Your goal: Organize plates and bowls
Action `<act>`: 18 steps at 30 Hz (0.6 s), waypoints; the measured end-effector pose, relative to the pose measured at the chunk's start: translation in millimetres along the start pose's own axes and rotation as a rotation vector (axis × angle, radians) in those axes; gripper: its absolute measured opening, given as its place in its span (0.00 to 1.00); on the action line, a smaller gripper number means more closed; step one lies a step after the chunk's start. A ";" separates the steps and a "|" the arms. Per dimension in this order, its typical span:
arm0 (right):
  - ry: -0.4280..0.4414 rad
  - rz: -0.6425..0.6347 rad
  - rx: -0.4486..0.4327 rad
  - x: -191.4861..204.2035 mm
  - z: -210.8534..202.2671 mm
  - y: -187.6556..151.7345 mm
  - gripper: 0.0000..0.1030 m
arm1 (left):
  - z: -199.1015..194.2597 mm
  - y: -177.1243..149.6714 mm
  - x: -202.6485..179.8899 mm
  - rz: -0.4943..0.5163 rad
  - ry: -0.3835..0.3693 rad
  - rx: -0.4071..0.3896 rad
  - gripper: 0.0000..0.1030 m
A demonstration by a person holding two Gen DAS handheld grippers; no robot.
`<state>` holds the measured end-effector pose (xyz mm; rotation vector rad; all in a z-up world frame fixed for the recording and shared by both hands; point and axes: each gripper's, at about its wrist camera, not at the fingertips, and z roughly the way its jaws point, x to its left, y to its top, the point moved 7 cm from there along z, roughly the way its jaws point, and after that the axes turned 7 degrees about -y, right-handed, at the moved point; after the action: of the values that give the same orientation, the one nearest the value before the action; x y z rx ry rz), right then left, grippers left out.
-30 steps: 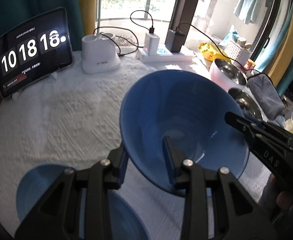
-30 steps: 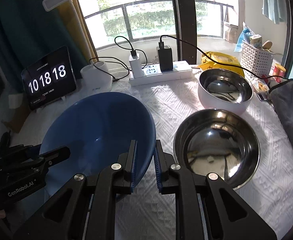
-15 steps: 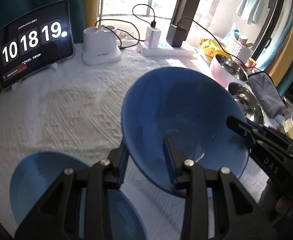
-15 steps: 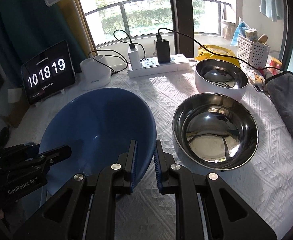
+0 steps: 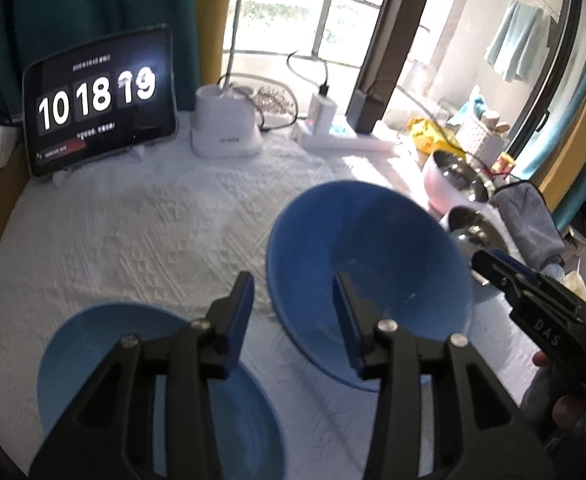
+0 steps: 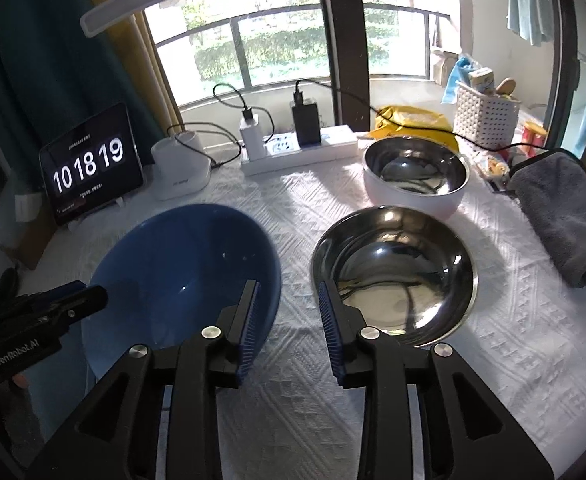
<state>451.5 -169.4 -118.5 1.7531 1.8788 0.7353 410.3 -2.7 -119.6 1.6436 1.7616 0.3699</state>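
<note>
Left wrist view: the left gripper [image 5: 293, 304] is seen with its jaws just parted — the rim of the deep blue plastic bowl [image 5: 367, 260] stands between the fingers, unpressed. A second, lighter blue bowl [image 5: 105, 344] lies below on the white textured tablecloth [image 5: 133, 232]. The right gripper [image 6: 289, 304] is likewise just opened, empty, between the blue bowl and a shallow stainless steel bowl [image 6: 393, 272].

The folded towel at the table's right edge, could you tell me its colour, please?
Grey; the towel shows best in the right wrist view.
</note>
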 end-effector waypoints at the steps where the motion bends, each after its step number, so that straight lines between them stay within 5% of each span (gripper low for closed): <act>1: 0.000 0.002 -0.004 -2.2 -1.9 1.1 0.32 | -3.4 1.3 -5.3 0.006 -0.003 -0.011 0.42; 18: -0.022 0.035 -0.043 -47.0 -29.0 2.1 0.32 | -10.9 -2.4 -70.0 0.067 -0.050 -0.029 0.47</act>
<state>437.7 -218.1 -96.5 1.7650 1.8086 0.7601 398.7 -67.5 -93.1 1.6796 1.6607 0.3807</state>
